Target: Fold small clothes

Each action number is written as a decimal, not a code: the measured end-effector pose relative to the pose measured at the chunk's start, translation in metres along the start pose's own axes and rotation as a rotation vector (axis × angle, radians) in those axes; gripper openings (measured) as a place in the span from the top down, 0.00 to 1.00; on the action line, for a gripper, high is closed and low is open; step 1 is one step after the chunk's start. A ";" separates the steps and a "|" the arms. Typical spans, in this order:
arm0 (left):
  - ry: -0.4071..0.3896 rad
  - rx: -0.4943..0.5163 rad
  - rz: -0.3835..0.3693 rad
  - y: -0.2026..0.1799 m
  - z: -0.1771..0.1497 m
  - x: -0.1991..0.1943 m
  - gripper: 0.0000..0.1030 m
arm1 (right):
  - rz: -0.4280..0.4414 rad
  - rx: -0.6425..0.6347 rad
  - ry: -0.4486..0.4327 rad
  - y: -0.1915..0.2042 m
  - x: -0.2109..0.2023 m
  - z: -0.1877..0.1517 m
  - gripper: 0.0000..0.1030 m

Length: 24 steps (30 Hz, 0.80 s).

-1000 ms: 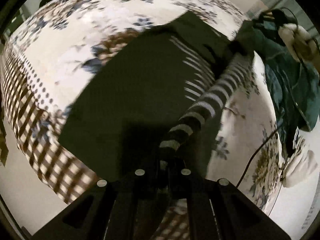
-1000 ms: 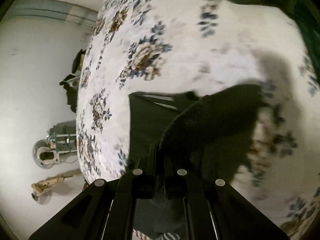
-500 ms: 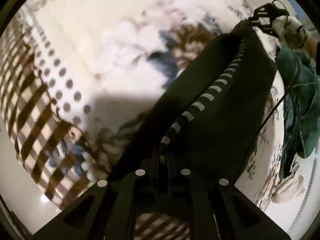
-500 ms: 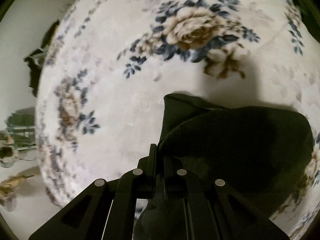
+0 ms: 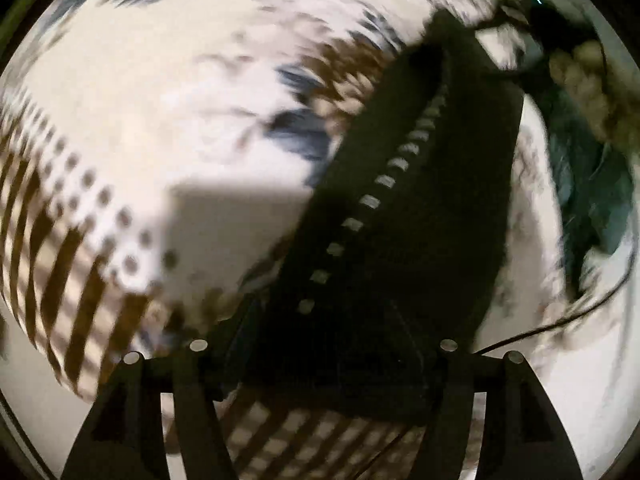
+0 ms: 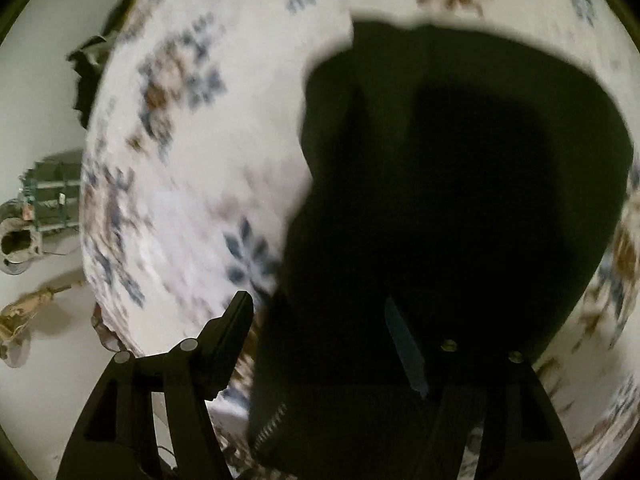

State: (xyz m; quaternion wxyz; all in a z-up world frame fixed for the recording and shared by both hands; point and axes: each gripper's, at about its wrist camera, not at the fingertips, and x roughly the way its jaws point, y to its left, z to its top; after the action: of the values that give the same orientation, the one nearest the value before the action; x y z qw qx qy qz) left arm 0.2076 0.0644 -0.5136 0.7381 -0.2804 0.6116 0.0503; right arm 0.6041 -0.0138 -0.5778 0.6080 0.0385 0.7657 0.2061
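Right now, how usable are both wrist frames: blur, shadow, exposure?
Left wrist: motion smear across the floral rug, a hard-edged shadow on it, only the dark garment with its striped trim fairly legible. Right wrist: rug blurred, garment crushed to near-black with no fold detail; strong fisheye bowing in both.

Dark, near-black garment [image 5: 420,240] with a row of pale dashes along one seam. White cloth [image 5: 160,92] printed with brown and slate-blue flowers; its border carries brown dots and a brown-and-cream check. Black fingers [image 6: 236,320] on both grippers. Teal fabric [image 5: 588,184] at the right edge.
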 end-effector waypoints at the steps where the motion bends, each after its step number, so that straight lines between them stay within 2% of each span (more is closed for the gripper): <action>1: -0.005 0.011 0.017 -0.001 0.001 0.005 0.61 | -0.005 0.021 0.021 -0.002 0.011 -0.006 0.33; 2: -0.012 0.019 0.041 -0.005 0.001 0.009 0.88 | 0.017 0.046 0.032 -0.004 0.021 -0.012 0.50; 3: -0.010 0.018 0.063 -0.005 0.000 0.012 0.95 | 0.056 0.072 0.040 -0.004 0.030 -0.016 0.71; 4: -0.029 -0.003 0.061 -0.003 -0.003 0.010 0.95 | 0.065 0.098 0.051 -0.003 0.038 -0.019 0.96; 8: -0.075 -0.089 0.043 0.017 -0.013 -0.008 0.96 | 0.086 0.144 -0.006 0.011 0.041 -0.026 0.96; 13: -0.063 -0.105 0.040 0.027 -0.006 -0.011 0.95 | 0.114 0.187 -0.023 0.029 0.043 -0.011 0.97; 16: -0.032 -0.116 0.052 0.029 -0.002 0.003 0.95 | 0.124 0.190 -0.002 0.034 0.059 -0.001 0.96; 17: -0.027 -0.127 0.056 0.034 -0.002 0.003 0.95 | 0.135 0.192 0.011 0.033 0.065 0.001 0.92; 18: -0.010 -0.155 0.016 0.041 -0.003 0.003 0.91 | 0.168 0.191 0.036 0.031 0.071 0.002 0.91; 19: 0.002 -0.168 -0.015 0.044 -0.004 0.001 0.91 | 0.211 0.184 0.065 0.028 0.072 0.001 0.85; 20: 0.007 -0.178 -0.040 0.048 -0.006 -0.004 0.91 | 0.259 0.169 0.077 0.025 0.070 -0.004 0.68; 21: 0.004 -0.183 -0.048 0.052 -0.009 -0.010 0.81 | 0.307 0.139 0.078 0.022 0.062 -0.013 0.56; 22: 0.003 -0.187 -0.065 0.055 -0.012 -0.015 0.74 | 0.317 0.110 0.069 0.020 0.053 -0.022 0.38; 23: 0.007 -0.193 -0.091 0.059 -0.016 -0.021 0.71 | 0.306 0.077 0.046 0.014 0.041 -0.038 0.35; 24: 0.011 -0.195 -0.085 0.063 -0.021 -0.025 0.61 | 0.289 0.048 0.028 0.007 0.031 -0.058 0.35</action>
State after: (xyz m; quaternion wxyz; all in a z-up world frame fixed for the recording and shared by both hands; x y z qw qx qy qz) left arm 0.1572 0.1140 -0.5144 0.7054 -0.3768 0.5955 0.0765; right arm 0.5401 -0.0131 -0.5931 0.5601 0.1601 0.7653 0.2737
